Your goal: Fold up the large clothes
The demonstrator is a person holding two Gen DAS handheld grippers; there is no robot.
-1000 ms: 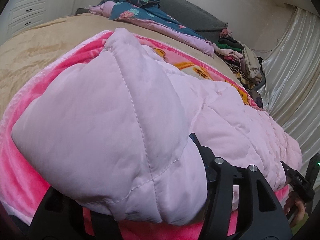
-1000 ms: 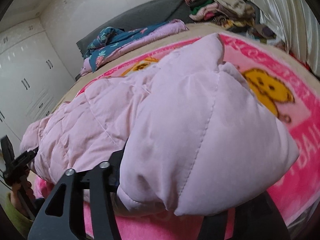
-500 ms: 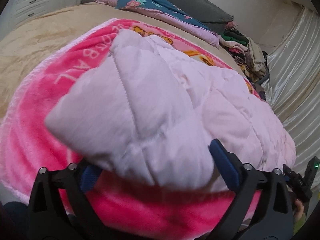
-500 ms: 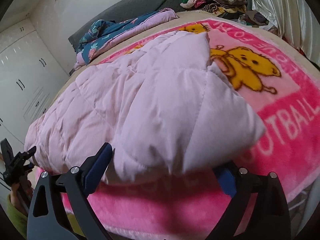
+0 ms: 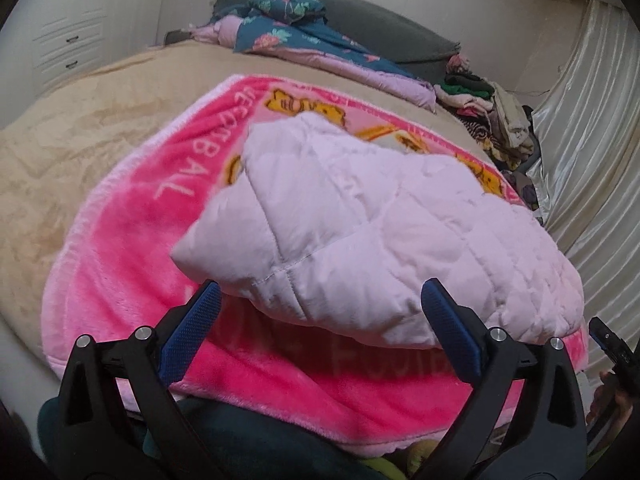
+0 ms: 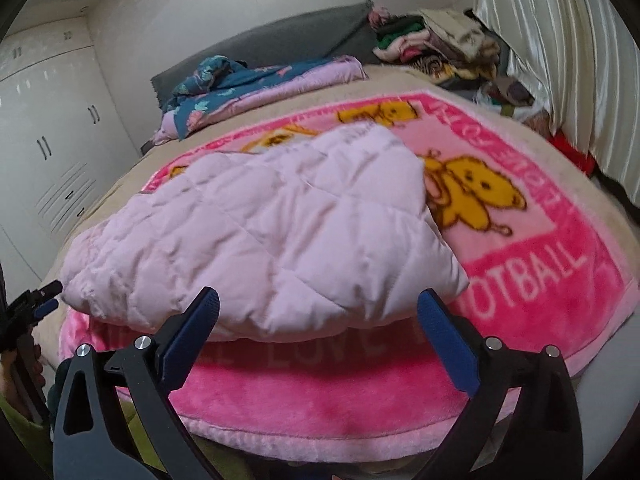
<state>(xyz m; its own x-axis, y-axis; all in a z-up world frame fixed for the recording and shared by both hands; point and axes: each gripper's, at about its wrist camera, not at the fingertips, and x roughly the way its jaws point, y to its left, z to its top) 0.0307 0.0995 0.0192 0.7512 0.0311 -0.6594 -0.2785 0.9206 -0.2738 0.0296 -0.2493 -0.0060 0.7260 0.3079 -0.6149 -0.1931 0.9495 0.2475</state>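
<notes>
A pale pink quilted jacket (image 5: 372, 232) lies folded on a bright pink bear-print blanket (image 5: 132, 248) on the bed; it also shows in the right wrist view (image 6: 260, 240). My left gripper (image 5: 318, 320) is open and empty, just short of the jacket's near left corner. My right gripper (image 6: 318, 320) is open and empty, just short of the jacket's near right corner. The blanket (image 6: 540, 280) reaches the bed's front edge. Each gripper shows small at the edge of the other's view.
A beige bedspread (image 5: 80, 128) covers the bed. A blue floral quilt (image 5: 304, 36) lies at the head. A pile of clothes (image 6: 436, 44) sits by the shiny curtain (image 6: 568, 40). White wardrobes (image 6: 44, 140) stand at the left.
Both grippers have let go of the jacket's corners, opened wide and pulled back toward me. The jacket has dropped flat onto the blanket.
</notes>
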